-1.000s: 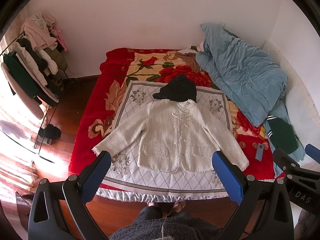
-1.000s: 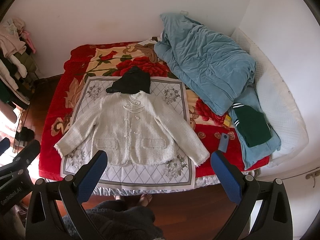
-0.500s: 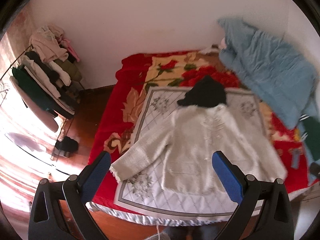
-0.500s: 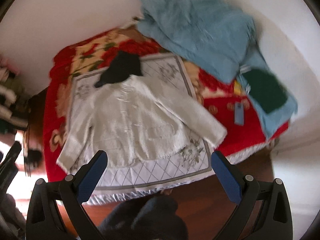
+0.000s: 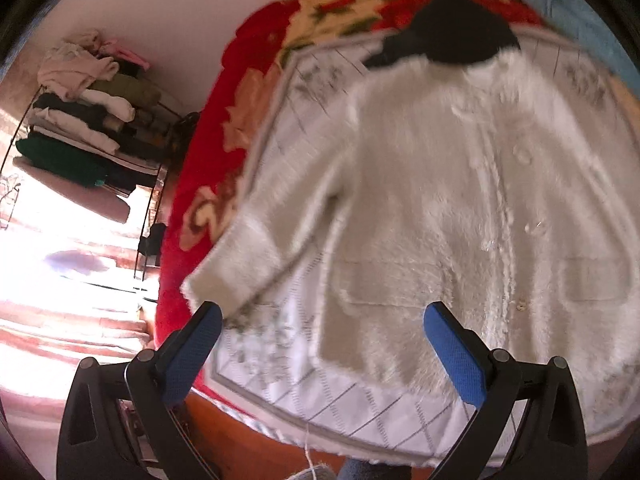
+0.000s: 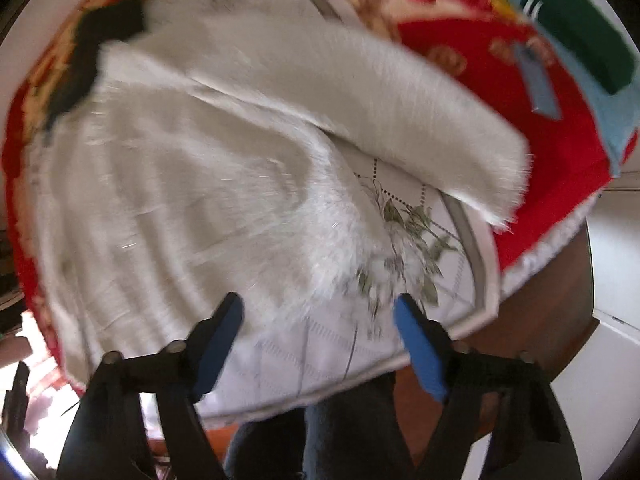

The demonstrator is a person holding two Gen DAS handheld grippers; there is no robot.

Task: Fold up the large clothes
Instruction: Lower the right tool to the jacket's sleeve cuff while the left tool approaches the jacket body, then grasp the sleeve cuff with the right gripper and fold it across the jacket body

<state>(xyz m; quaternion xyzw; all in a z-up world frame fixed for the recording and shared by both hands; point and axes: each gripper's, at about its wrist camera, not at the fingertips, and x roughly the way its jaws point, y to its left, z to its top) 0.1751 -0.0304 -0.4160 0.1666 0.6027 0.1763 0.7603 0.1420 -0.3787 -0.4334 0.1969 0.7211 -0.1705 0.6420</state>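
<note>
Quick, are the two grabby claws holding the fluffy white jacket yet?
Left gripper: open, holding nothing, above the white jacket.
Right gripper: open, holding nothing, above the jacket's hem.

clothes rack (image 5: 86, 128) beside bed | red floral blanket (image 5: 208, 168) | green garment (image 6: 576, 20)

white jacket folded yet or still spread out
Spread out. The white jacket lies flat, front up, on the bed; each view shows a sleeve angled out to its side, neither folded in.
</note>
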